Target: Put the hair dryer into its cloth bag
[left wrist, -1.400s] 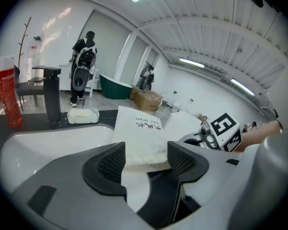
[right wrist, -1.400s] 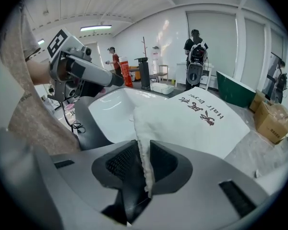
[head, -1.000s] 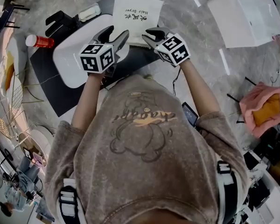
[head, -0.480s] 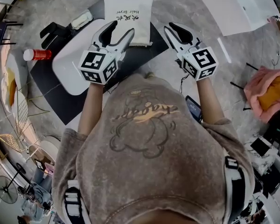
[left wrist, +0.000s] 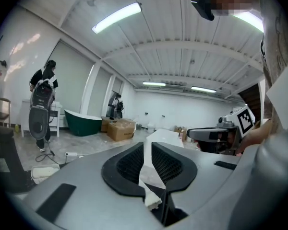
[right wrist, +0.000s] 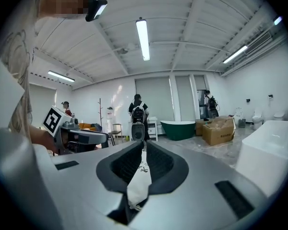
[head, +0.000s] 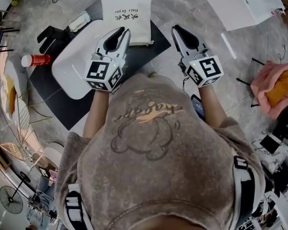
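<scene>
- L claw (head: 124, 32) & R claw (head: 175, 29): jaws have just been closing; each now pinches white cloth of the cloth bag (head: 127, 12) (print shows in right gripper view).
- Hair dryer (head: 53, 32): prob. the black item at far-left edge of black mat (head: 50, 94), outside bag.
- Status: bag gripped only; opening mouth & inserting dryer remain.

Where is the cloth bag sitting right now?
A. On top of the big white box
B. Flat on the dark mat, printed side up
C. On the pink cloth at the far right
B: the head view shows the cloth bag lying flat on the dark mat, with its black lettering facing up.
</scene>
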Tool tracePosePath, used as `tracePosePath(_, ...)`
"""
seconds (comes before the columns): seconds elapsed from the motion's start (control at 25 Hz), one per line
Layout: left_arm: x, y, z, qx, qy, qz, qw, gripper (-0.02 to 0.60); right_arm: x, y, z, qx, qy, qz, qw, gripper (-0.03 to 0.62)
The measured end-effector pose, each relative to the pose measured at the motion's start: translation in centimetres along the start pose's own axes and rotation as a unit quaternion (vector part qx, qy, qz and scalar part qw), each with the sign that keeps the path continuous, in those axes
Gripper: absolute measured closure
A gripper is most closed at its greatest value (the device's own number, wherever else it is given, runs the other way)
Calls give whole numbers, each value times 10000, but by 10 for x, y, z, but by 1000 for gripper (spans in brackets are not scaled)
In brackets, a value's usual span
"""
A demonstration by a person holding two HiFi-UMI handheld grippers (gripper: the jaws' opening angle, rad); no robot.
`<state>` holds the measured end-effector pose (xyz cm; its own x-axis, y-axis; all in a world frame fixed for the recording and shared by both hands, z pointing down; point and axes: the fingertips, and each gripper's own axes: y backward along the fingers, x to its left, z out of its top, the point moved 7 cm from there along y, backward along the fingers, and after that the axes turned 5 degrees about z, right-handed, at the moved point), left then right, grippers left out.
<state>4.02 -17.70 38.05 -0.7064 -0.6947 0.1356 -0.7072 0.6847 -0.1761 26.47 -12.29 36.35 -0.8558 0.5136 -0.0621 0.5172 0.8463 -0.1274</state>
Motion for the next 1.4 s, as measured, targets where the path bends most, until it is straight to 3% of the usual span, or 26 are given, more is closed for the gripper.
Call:
tracePosePath(0.16,2,-2,-12,141,-74,73,9998,563,11,-5,-15,81,-14,58,9999,605)
tracePosePath(0.6,5,0,-34,313,-15,113,9994,563,21,-11,-44,298,-148,175,9993,597)
tracePosePath(1.4,1,5,-42,274,182,95,9994,563,31,-25,-44,564,-5,750,9956,599)
